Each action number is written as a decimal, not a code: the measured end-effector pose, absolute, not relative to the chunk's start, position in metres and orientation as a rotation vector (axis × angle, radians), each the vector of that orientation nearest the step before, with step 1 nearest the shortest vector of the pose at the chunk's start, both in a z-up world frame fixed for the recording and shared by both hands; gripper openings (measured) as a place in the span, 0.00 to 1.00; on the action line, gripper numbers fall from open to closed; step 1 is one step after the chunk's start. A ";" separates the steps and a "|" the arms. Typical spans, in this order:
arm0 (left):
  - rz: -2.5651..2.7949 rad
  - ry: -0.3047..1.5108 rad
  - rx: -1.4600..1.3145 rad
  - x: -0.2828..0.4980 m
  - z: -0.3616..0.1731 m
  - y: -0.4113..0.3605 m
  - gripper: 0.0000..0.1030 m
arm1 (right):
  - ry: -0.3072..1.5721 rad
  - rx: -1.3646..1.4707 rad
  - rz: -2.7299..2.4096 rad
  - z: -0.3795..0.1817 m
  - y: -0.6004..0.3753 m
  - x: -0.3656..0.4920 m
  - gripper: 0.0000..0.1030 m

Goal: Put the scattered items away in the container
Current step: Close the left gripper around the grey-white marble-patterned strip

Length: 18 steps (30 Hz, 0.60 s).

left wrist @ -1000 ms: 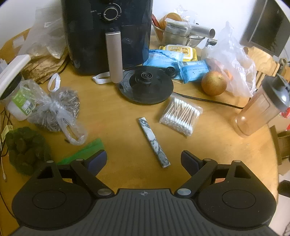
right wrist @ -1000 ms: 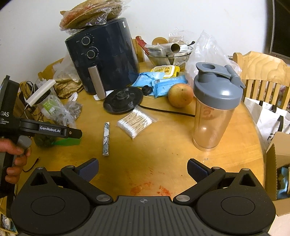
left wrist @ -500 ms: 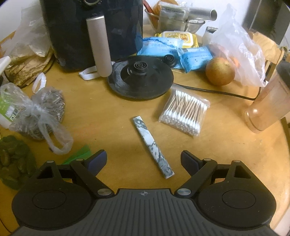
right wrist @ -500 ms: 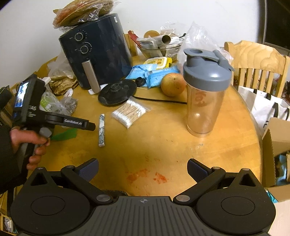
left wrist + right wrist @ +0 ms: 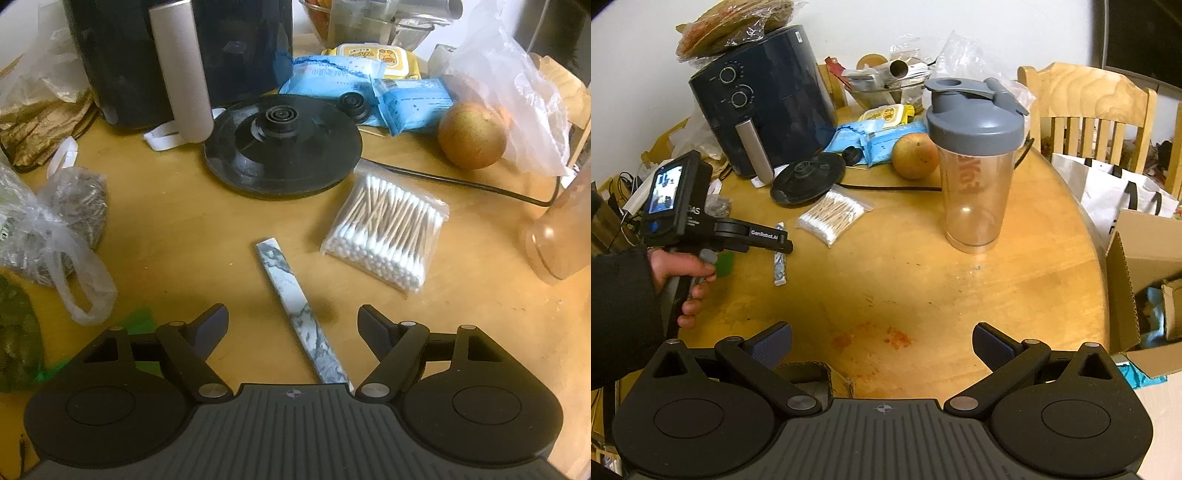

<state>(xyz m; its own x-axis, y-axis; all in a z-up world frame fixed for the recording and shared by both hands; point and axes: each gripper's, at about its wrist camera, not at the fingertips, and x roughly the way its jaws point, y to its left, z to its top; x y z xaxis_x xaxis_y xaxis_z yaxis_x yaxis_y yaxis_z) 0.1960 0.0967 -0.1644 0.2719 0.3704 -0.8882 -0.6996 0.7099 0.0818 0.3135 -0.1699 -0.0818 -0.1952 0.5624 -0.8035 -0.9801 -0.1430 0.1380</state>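
Since a second ago our left gripper (image 5: 291, 323) has dropped closer to the round wooden table (image 5: 461, 325), so the slim white-and-grey marbled stick (image 5: 295, 302) that lay ahead of the fingers now runs between them, its near end hidden under the gripper body at the bottom centre of the left wrist view. Its jaws are closing, with the stick in the gap, but the dark blue pads (image 5: 212, 326) stand clear of it on both sides.

Right of the stick, in the middle of the frame, lies a clear plastic bag of wooden cotton swabs (image 5: 388, 229). Above it sits a black round kettle base (image 5: 282, 146), and behind that a dark blue air fryer with a silver handle (image 5: 177, 62) fills the upper left. A brownish round fruit (image 5: 471, 134) rests at the upper right.

In the right wrist view our right gripper (image 5: 882, 345) hangs over bare table at the lower centre, jaws wide apart and empty. A clear shaker bottle with a grey lid (image 5: 975, 162) stands upright in the upper middle, and an open brown cardboard box (image 5: 1137, 258) sits off the table edge at the right. Our left hand (image 5: 679, 273), in a dark sleeve, grips the left gripper's handle at the left edge.
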 end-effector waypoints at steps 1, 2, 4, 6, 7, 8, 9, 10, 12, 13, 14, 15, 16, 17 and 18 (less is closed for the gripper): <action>0.742 1.076 -0.356 0.197 -0.167 0.098 0.69 | 0.813 -0.716 1.630 -0.082 -0.170 0.315 1.00; 0.743 1.083 -0.355 0.198 -0.170 0.098 0.66 | 0.813 -0.716 1.627 -0.082 -0.171 0.315 1.00; 0.750 1.095 -0.353 0.200 -0.175 0.100 0.62 | 0.815 -0.713 1.623 -0.082 -0.172 0.317 1.00; 0.758 1.080 -0.341 0.200 -0.177 0.100 0.61 | 0.817 -0.713 1.619 -0.083 -0.172 0.319 1.00; 0.758 1.073 -0.342 0.200 -0.177 0.101 0.61 | 0.817 -0.714 1.618 -0.083 -0.173 0.319 1.00; 0.762 1.068 -0.343 0.200 -0.178 0.101 0.61 | 0.816 -0.715 1.617 -0.083 -0.173 0.320 1.00; 0.765 1.066 -0.341 0.200 -0.178 0.101 0.60 | 0.817 -0.716 1.616 -0.083 -0.173 0.321 1.00; 0.769 1.063 -0.341 0.200 -0.178 0.101 0.59 | 0.818 -0.716 1.614 -0.083 -0.174 0.321 1.00; 0.778 1.055 -0.341 0.199 -0.177 0.101 0.47 | 0.820 -0.715 1.611 -0.083 -0.173 0.322 1.00; 0.780 1.051 -0.340 0.199 -0.177 0.101 0.45 | 0.820 -0.714 1.611 -0.083 -0.174 0.322 1.00; 0.781 1.050 -0.341 0.198 -0.176 0.100 0.42 | 0.820 -0.713 1.610 -0.083 -0.174 0.323 1.00; 0.782 1.049 -0.341 0.198 -0.176 0.101 0.40 | 0.819 -0.711 1.610 -0.082 -0.175 0.324 1.00; 0.782 1.048 -0.340 0.197 -0.176 0.101 0.38 | 0.819 -0.708 1.609 -0.082 -0.175 0.325 1.00; 0.784 1.047 -0.341 0.196 -0.175 0.101 0.35 | 0.821 -0.705 1.609 -0.083 -0.175 0.326 1.00; 0.787 1.047 -0.341 0.196 -0.175 0.102 0.31 | 0.825 -0.704 1.607 -0.083 -0.174 0.327 1.00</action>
